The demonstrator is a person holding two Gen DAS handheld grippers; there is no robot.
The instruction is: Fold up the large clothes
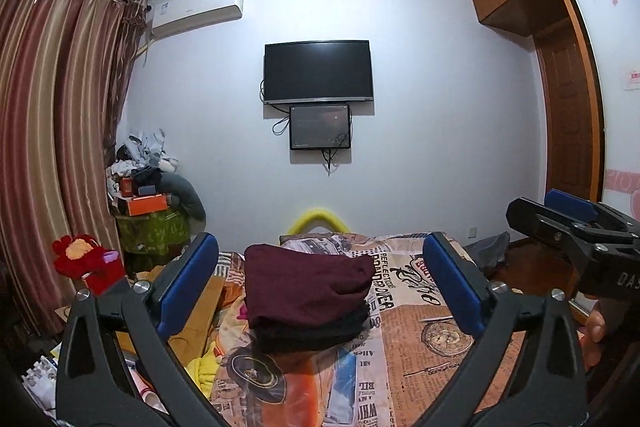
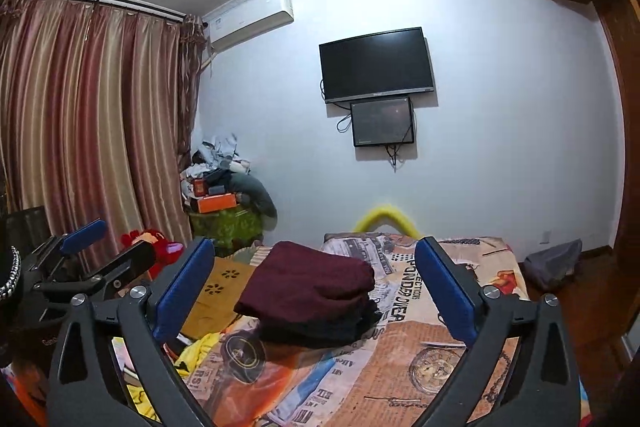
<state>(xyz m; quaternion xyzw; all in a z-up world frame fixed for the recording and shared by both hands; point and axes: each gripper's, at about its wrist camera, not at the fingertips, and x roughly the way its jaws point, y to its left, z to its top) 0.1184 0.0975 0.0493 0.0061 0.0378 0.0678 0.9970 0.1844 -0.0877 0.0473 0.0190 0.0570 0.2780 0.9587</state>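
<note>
Bedroom scene, two hand-held grippers over a bed.

Left gripper [image 1: 320, 279]: both blue-padded fingers [image 1: 188, 283] spread to full width, nothing between the pads, nothing held. It points level across the bed toward the far wall.

Right gripper [image 2: 314, 285]: fingers likewise spread wide, pads bare, nothing gripped. In the left wrist view it shows at the right edge, beyond the left gripper's right finger, with part of a hand [image 1: 596, 325] below it. In the right wrist view the left gripper appears beyond the right gripper's left finger, jaws apart.

Folded maroon garment [image 1: 306, 287]: a compact folded bundle lying on top of a folded dark garment [image 1: 312, 333], the two forming a small stack. The stack sits ahead of the fingertips, framed between the two fingers in both wrist views, apart from the pads; in the right wrist view it lies nearer the left finger.

Bedspread [image 1: 432, 339]: newspaper-and-watch print in orange and cream, under the stack and under both grippers.

Yellow cloth [image 2: 196, 351]: crumpled, at the bed's edge, just beside the right gripper's left finger.

Far wall, beyond the fingertips: television [image 1: 318, 71], with a smaller dark screen [image 1: 320, 127] just beneath it; air conditioner [image 1: 196, 13] upper left.

Left of the fingers: striped curtains [image 1: 60, 115], a red plush toy [image 1: 80, 255], a cluttered pile [image 1: 148, 183] of boxes and clothes.

Right of the fingers: wooden wardrobe [image 1: 568, 99].
</note>
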